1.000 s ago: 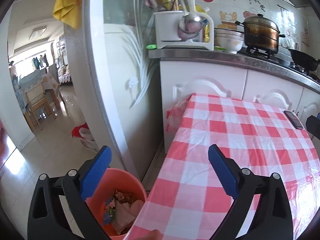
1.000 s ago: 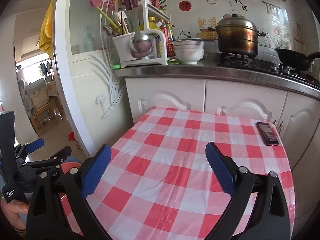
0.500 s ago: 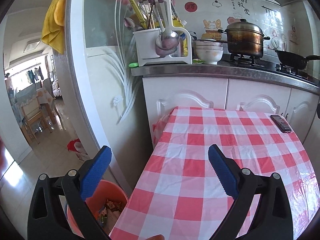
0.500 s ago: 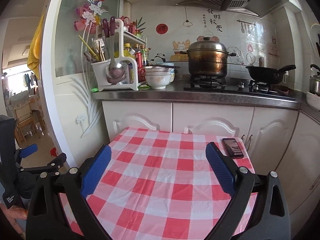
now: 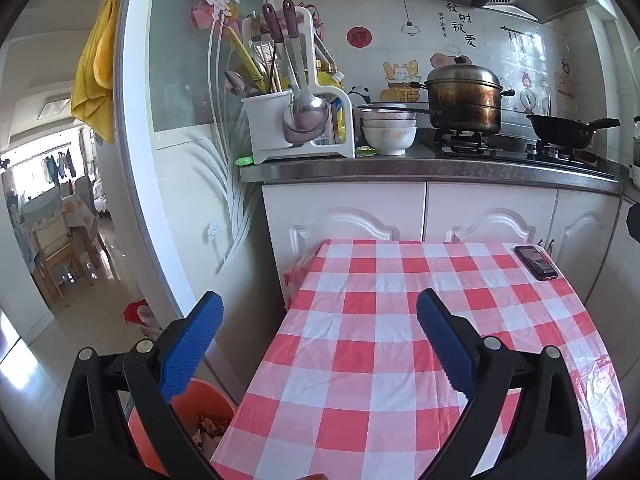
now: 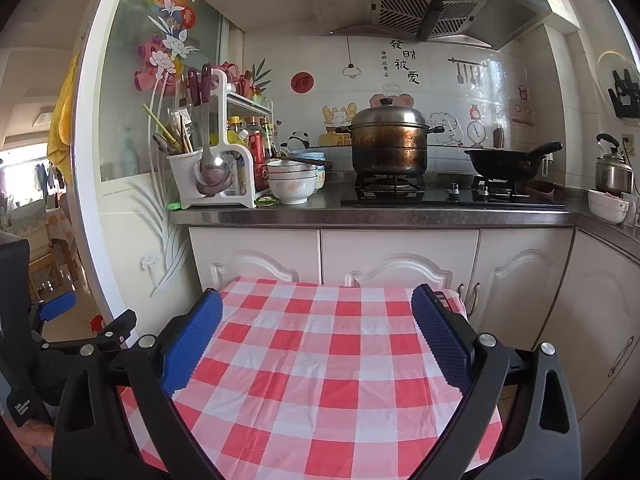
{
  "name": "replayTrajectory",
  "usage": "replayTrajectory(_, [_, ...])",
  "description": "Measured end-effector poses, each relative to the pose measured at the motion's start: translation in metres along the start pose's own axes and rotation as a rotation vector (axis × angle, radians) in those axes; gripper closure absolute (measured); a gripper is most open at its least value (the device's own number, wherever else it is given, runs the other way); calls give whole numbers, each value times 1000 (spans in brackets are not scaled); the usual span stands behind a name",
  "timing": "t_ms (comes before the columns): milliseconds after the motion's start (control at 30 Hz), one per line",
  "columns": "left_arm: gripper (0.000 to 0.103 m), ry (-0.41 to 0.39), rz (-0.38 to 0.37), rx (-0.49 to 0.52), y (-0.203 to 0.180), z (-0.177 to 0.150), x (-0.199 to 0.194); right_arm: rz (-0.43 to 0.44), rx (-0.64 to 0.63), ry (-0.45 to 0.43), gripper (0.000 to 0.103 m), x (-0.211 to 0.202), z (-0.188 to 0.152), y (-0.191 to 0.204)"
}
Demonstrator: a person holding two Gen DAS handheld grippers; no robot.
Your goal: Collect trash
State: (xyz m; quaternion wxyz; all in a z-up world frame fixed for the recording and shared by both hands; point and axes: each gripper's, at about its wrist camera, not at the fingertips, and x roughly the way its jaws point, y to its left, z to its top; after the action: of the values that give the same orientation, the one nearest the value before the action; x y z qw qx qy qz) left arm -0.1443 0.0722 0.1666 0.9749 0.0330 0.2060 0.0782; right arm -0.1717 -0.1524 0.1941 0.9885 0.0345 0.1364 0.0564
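Trash (image 5: 208,426) sits in orange bin (image 5: 182,408), near left; checked table (image 5: 360,360) shows only phone (image 5: 535,262); my left gripper (image 5: 316,344) and right gripper (image 6: 316,338) gape wide, empty; collecting looks done.

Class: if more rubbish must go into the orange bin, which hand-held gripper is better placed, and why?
Probably the left hand-held gripper: the round orange plastic bin sits just below its left finger, beside the red-and-white checked tablecloth. Both are open.
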Motion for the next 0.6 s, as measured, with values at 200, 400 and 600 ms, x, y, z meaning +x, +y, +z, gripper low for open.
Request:
replayTrajectory(200, [7,-20,-15,11,-9,3,-7,-14,0,-7,7,-5,0,-2])
replayTrajectory(400, [7,-36,-26,4,-10,5,-12,-25,3,-13,7,-8,1,-4])
replayTrajectory(600, [6,-40,-37,-8,-9,5,-13,-32,2,-14,7,-10,2,-2])
